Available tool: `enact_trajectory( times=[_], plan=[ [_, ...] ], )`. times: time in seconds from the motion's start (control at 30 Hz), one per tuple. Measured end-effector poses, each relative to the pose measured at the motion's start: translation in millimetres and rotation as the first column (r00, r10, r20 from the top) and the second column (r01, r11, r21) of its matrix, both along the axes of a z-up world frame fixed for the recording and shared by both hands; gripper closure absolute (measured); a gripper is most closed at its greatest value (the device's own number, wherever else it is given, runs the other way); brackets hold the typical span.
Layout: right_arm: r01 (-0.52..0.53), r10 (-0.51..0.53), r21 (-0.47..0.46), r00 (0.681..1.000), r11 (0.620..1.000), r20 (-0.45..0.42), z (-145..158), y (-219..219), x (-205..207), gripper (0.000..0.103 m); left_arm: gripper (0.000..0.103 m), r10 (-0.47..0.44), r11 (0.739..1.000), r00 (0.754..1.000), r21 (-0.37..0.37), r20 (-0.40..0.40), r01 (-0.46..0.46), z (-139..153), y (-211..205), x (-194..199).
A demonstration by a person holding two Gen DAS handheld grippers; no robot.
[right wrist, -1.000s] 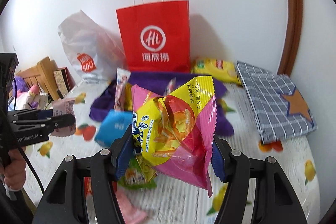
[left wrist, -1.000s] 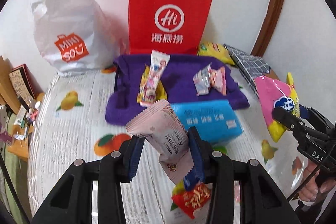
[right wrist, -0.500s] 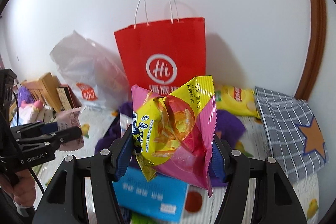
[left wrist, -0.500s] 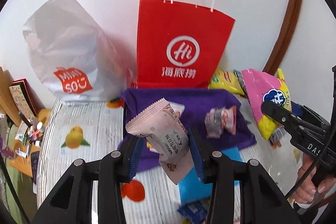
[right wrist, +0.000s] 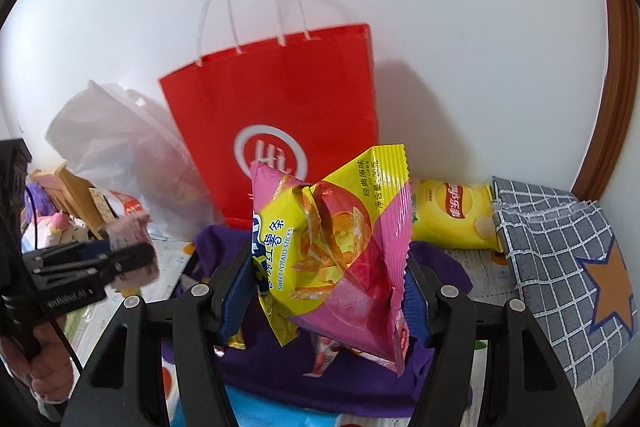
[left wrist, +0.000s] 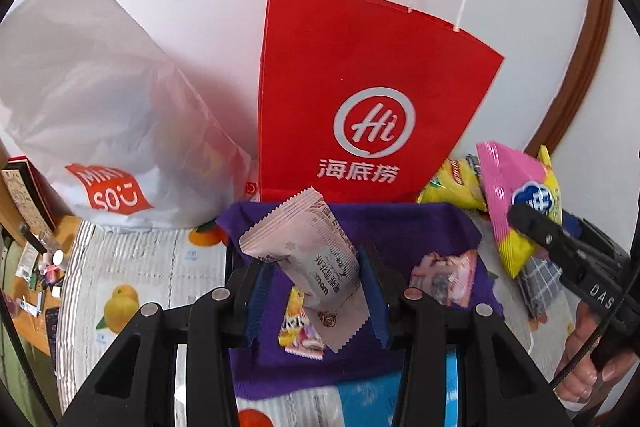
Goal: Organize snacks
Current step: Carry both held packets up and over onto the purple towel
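Note:
My left gripper is shut on a pale pink snack packet and holds it in the air in front of the red paper bag. My right gripper is shut on a pink and yellow sweet potato sticks bag, also raised before the red paper bag. The right gripper and its bag show at the right of the left wrist view. The left gripper with the pink packet shows at the left of the right wrist view. Small wrapped snacks lie on a purple cloth.
A white plastic bag stands left of the red bag. A yellow chip bag and a grey checked cloth lie at the right. A blue pack lies near the front. A cluttered wooden shelf is at far left.
Both grippers have risen and moved closer to the red bag, each still holding its snack. The red bag looms larger in both views.

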State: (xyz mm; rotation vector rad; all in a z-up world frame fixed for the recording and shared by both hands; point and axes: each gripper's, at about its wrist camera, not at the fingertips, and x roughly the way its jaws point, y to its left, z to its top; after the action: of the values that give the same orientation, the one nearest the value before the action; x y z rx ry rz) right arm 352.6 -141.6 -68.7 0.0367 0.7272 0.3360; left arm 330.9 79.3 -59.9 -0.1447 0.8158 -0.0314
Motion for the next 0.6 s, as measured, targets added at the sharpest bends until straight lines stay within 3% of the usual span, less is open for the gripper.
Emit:
enact_trajectory(
  times=[0.1,0.17,0.23,0.6],
  plan=[
    [0.016,-0.017,-0.015,0.999,1.0,-0.045,-21,-6,13,0.039,0.062,0.02,0.999,1.0,0.032,-0.017,-0.02,-16,3,8],
    [0.028,-0.035,-0.086,0.996,0.996,-0.078,-31,-5,23,0.039,0.062,0.036,0.999,0.998,0.033,-0.046,-0.034,-28,9,15],
    [0.049,-0.056,-0.123,0.997,0.991,-0.056,-35,-6,25,0.039,0.062,0.053,0.998,0.996,0.026,-0.075,-0.051,-36,16,21],
    [0.067,-0.088,-0.141,0.985,0.988,-0.146,-67,-16,49,0.039,0.062,0.086,0.996,0.986,0.007,-0.146,-0.086,-55,34,32]
  ],
)
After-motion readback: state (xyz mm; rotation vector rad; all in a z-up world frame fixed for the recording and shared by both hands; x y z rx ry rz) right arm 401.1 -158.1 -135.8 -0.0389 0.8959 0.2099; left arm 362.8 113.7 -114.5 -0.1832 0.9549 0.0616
